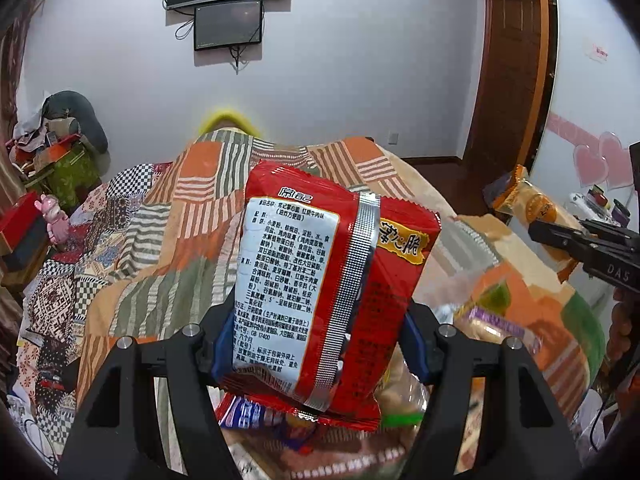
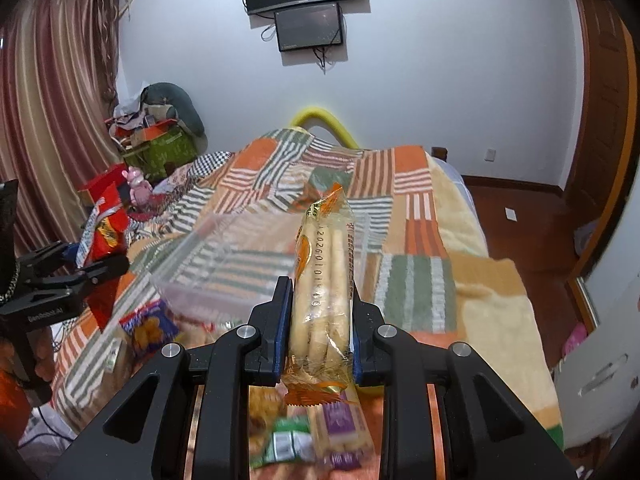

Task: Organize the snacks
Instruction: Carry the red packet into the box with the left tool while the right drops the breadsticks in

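My left gripper point(image 1: 320, 320) is shut on a red noodle snack packet point(image 1: 320, 260), held upright with its white label facing the camera. The blue pads press on both of its sides. My right gripper point(image 2: 320, 312) is shut on a long orange-wrapped pack of biscuit sticks point(image 2: 320, 264), also upright. Each view shows the other tool: the right gripper point(image 1: 576, 240) with its orange pack point(image 1: 528, 204) at the right edge, the left gripper point(image 2: 80, 268) with the red packet point(image 2: 106, 232) at the left. Loose snacks point(image 2: 148, 328) lie below both grippers, partly blurred.
A clear plastic container point(image 2: 224, 264) sits on the patchwork blanket point(image 2: 420, 280) covering the bed, just beyond the snack pile. Boxes and clutter point(image 2: 160, 148) are stacked at the far left by the striped curtain point(image 2: 52, 100). Wooden floor point(image 2: 520, 208) runs along the bed's right side.
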Demonstrator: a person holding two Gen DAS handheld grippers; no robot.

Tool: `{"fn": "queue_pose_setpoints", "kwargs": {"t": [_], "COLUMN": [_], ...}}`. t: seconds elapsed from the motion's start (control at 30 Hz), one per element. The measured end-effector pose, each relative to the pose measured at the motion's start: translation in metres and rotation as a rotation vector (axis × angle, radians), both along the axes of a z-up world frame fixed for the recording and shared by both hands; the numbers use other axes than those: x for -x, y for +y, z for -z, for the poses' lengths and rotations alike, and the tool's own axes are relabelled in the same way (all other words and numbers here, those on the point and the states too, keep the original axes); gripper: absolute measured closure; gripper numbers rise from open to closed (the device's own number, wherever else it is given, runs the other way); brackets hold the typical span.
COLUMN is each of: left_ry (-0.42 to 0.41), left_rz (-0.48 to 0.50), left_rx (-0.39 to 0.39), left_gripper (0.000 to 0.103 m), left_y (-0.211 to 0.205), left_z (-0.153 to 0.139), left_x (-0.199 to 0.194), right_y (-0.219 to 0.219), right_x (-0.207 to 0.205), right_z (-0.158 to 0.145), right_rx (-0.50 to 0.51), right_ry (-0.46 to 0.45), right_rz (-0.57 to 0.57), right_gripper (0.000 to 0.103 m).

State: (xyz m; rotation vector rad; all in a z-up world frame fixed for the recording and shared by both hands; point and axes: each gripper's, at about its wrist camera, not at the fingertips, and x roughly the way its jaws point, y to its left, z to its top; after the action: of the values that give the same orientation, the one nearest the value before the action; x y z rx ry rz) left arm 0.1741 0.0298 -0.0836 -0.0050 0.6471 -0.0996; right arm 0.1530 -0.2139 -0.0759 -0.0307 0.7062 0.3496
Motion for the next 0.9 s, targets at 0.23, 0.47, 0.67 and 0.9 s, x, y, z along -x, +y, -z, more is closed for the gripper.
{"fn": "queue_pose_setpoints", "kwargs": {"t": [0.23,0.47,0.67,0.9], "left_ry": [0.024,0.086,0.136,0.189], "left_rz": [-0.012,-0.04,-0.042,-0.048], "left_rx": [0.0,0.013,0.034,0.042], "left_gripper": [0.036,0.036,0.036,0.036], "left_y": [-0.01,-0.013,-0.013,-0.015], "left_z": [0.006,0.025,0.04,0.057], "left_x": [-0.034,-0.069,-0.098,-0.121], "right_y": [0.008,0.019,0.025,0.032], "right_x": [-0.029,-0.057,-0.074,-0.087], "right_z": [0.009,0.026,0.041,0.06], "right_rx": [-0.003,0.001,0.004,0.01], "right_ry": [0.01,0.053,0.105,0.178], "right_rz": [0.008,0.0,-0.006,-0.02], "right_gripper": [0.081,0.081,0.081,0.081]}}
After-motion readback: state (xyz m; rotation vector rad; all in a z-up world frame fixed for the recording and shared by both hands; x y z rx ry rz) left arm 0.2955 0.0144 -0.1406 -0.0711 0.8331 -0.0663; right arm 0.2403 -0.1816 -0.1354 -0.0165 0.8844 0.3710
